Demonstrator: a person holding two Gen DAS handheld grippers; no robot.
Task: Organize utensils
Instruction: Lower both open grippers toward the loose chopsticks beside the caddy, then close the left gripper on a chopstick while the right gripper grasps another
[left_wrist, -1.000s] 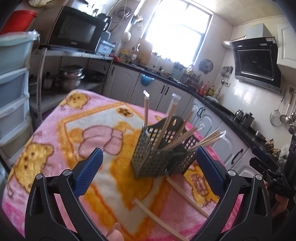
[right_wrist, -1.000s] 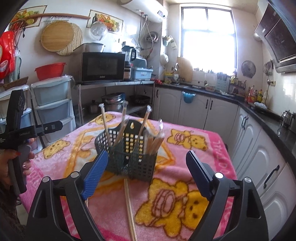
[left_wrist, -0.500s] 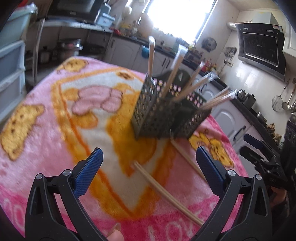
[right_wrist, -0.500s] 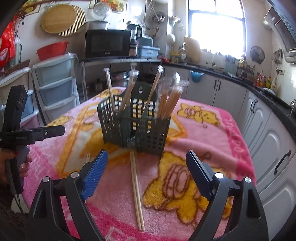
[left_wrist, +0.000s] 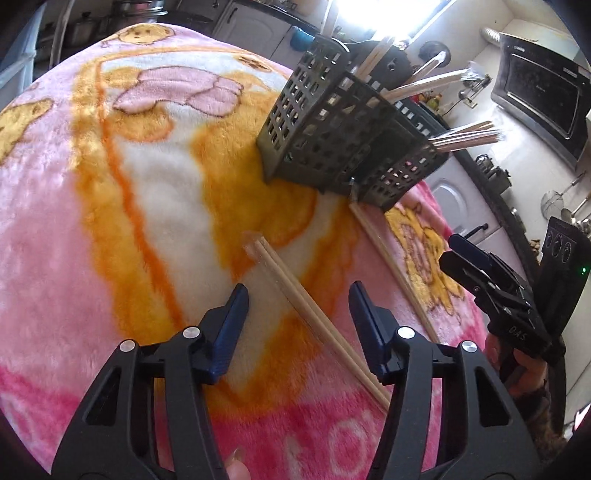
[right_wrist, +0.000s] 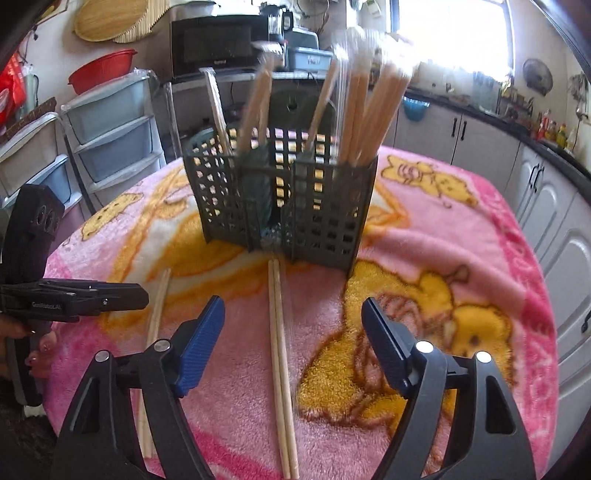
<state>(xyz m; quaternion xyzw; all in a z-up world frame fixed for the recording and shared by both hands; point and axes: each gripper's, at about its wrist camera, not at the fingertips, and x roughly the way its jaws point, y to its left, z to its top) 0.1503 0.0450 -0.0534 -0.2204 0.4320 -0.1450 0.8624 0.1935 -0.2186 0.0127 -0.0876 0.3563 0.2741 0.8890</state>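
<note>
Step in hand: picking up loose chopsticks. Two pairs lie on the blanket (right_wrist: 461, 236) in front of the basket (right_wrist: 280, 206). The left gripper (left_wrist: 297, 306) straddles one pair (left_wrist: 317, 314), jaws closing, pads not yet touching. The right gripper (right_wrist: 291, 321) straddles the other pair (right_wrist: 280, 354), also closing. Next: descend, clamp, lift.

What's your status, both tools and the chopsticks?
Left tool closing astride one loose pair, not gripping. Right tool closing over the other pair, same. Caddy upright ahead. Nothing in the way.
</note>
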